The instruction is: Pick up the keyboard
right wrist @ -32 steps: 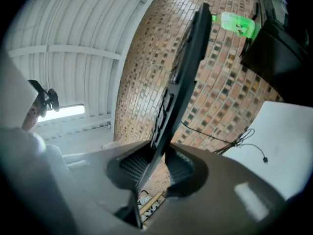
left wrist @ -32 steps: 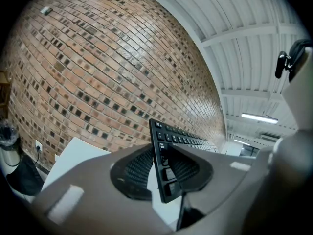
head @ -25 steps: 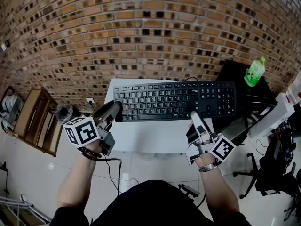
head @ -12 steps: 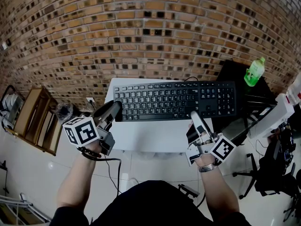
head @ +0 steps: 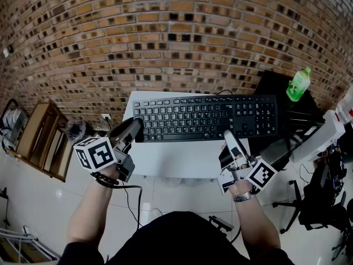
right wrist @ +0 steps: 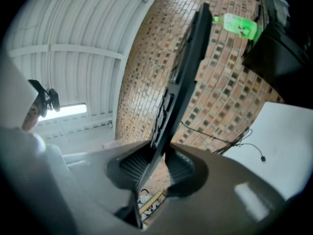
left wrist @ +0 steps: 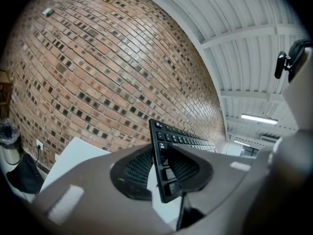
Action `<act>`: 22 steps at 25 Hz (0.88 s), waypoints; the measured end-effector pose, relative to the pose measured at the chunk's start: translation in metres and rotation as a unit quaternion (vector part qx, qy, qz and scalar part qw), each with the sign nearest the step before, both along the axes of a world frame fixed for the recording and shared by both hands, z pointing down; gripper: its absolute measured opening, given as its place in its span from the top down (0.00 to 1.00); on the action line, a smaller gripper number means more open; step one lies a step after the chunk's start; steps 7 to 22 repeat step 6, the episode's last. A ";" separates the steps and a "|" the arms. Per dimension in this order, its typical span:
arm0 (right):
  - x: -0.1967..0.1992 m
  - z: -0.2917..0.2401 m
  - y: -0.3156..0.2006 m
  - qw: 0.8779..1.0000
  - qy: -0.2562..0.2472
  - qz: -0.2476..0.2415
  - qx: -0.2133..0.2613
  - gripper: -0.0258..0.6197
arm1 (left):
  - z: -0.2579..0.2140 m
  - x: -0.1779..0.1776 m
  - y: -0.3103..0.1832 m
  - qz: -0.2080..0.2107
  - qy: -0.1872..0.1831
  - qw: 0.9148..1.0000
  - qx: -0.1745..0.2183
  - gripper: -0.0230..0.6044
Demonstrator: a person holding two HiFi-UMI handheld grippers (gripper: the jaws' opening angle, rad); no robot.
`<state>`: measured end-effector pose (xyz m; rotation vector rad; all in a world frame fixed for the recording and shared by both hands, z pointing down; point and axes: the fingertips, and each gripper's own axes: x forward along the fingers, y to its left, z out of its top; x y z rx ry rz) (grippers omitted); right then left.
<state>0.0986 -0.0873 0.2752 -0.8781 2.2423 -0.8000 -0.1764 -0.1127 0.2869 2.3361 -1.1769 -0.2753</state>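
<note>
A black full-size keyboard (head: 204,117) lies flat over the white table (head: 176,160), its right end reaching past the table's edge. My left gripper (head: 137,127) is shut on the keyboard's left front corner. In the left gripper view the keyboard (left wrist: 166,155) stands edge-on between the ribbed pads of the left gripper (left wrist: 164,173). My right gripper (head: 229,137) is shut on the front edge below the number pad. In the right gripper view the keyboard (right wrist: 188,67) runs upward from the right gripper (right wrist: 156,168). Whether the keyboard rests on the table I cannot tell.
A green bottle (head: 299,84) stands on a black unit (head: 273,84) at the right. A brick wall (head: 165,37) runs behind the table. A wooden shelf (head: 41,139) and a bin (head: 76,130) stand at the left. A thin cable (right wrist: 244,146) trails over the table.
</note>
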 end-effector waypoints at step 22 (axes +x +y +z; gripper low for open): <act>-0.001 0.000 0.001 1.000 0.003 0.000 0.002 0.81 | -0.001 -0.001 0.001 -0.001 0.002 1.000 0.001 0.81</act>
